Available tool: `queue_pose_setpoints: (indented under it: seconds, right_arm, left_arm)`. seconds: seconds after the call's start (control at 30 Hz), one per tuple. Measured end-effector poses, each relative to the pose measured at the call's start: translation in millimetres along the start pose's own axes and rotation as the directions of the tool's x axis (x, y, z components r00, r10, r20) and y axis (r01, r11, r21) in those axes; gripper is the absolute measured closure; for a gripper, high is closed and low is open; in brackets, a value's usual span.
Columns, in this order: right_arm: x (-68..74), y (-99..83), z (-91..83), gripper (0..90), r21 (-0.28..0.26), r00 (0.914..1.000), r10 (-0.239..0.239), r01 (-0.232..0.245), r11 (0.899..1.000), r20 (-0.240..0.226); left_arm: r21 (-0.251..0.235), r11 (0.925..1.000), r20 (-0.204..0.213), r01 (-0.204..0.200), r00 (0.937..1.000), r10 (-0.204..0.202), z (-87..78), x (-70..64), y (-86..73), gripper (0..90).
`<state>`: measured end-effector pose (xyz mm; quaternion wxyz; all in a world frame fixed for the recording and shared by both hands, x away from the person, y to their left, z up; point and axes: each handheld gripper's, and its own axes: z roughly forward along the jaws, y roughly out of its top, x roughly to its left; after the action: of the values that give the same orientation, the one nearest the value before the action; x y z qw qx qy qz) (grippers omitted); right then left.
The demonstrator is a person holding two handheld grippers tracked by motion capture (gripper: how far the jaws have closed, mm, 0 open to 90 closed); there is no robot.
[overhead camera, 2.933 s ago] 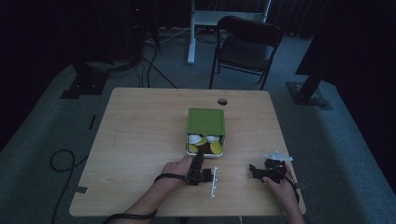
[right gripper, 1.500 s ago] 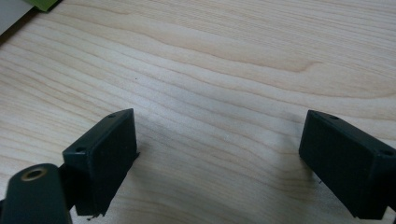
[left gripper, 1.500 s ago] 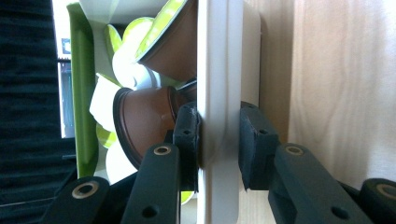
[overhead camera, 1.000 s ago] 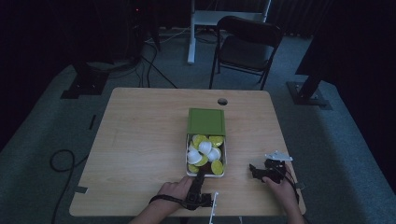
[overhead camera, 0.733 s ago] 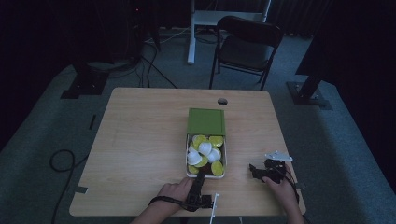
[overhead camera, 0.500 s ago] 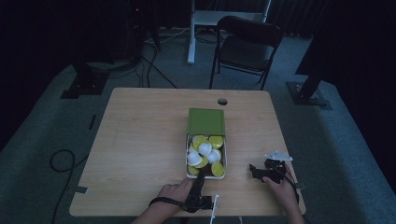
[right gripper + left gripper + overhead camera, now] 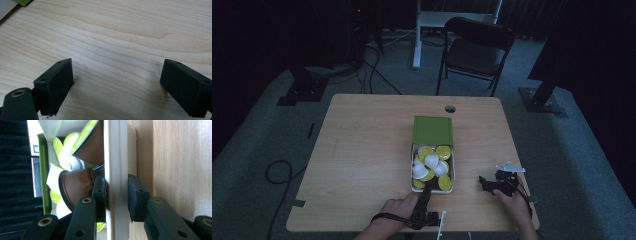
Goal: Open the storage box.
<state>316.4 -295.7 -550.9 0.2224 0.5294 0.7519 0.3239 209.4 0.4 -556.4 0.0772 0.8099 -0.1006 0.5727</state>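
A green box sleeve (image 7: 432,131) lies at the middle of the wooden table (image 7: 362,150). A white tray (image 7: 412,172) sticks out of it toward me, holding several capsules (image 7: 431,160) with green or white tops. My left gripper (image 7: 426,192) is shut on the tray's near wall. In the left gripper view the gripper (image 7: 116,192) pinches that white wall (image 7: 116,157), one pad inside against a brown capsule (image 7: 75,187) and one outside. My right gripper (image 7: 484,182) rests open on the table right of the tray, and its view shows the gripper (image 7: 117,82) over bare wood.
A round cable hole (image 7: 450,108) sits near the table's far edge. A black folding chair (image 7: 477,50) stands behind the table. Cables (image 7: 279,172) lie on the floor at the left. A green corner (image 7: 23,2) shows at the upper left of the right gripper view.
The white tray has slid further out of the green sleeve toward me, showing more capsules. My left hand has drawn back toward the near edge. The right gripper has stayed put.
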Motion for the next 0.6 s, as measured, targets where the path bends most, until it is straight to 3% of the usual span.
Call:
queue_pose_setpoints:
  seconds: [0.17, 0.23, 0.43, 0.5, 0.6]
  right_arm:
    - [0.0, 0.0, 0.0, 10.9, 0.0, 1.0, 0.0, 0.0, 1.0, 0.0]
    - [0.0, 0.0, 0.0, 10.9, 0.0, 1.0, 0.0, 0.0, 1.0, 0.0]
    - [0.0, 0.0, 0.0, 10.9, 0.0, 1.0, 0.0, 0.0, 1.0, 0.0]
    - [0.0, 0.0, 0.0, 10.9, 0.0, 1.0, 0.0, 0.0, 1.0, 0.0]
    - [0.0, 0.0, 0.0, 10.9, 0.0, 1.0, 0.0, 0.0, 1.0, 0.0]
  left_arm:
    - [-0.013, 0.9999, 0.012, -0.008, 0.9999, 0.008, 0.0, 0.1, -1.6, 70.5]
    - [-0.01, 0.9998, 0.02, -0.016, 0.9997, 0.016, -0.6, -1.0, -2.0, 63.9]
    - [-0.049, 0.998, 0.058, 0.041, 0.9976, -0.038, -6.5, 3.2, -2.1, 59.9]
    - [-0.074, 0.9944, 0.086, 0.075, 0.9939, -0.068, -9.7, 6.5, -2.2, 59.9]
    - [-0.085, 0.9924, 0.103, 0.089, 0.9914, -0.081, -12.3, 10.3, -2.6, 59.9]
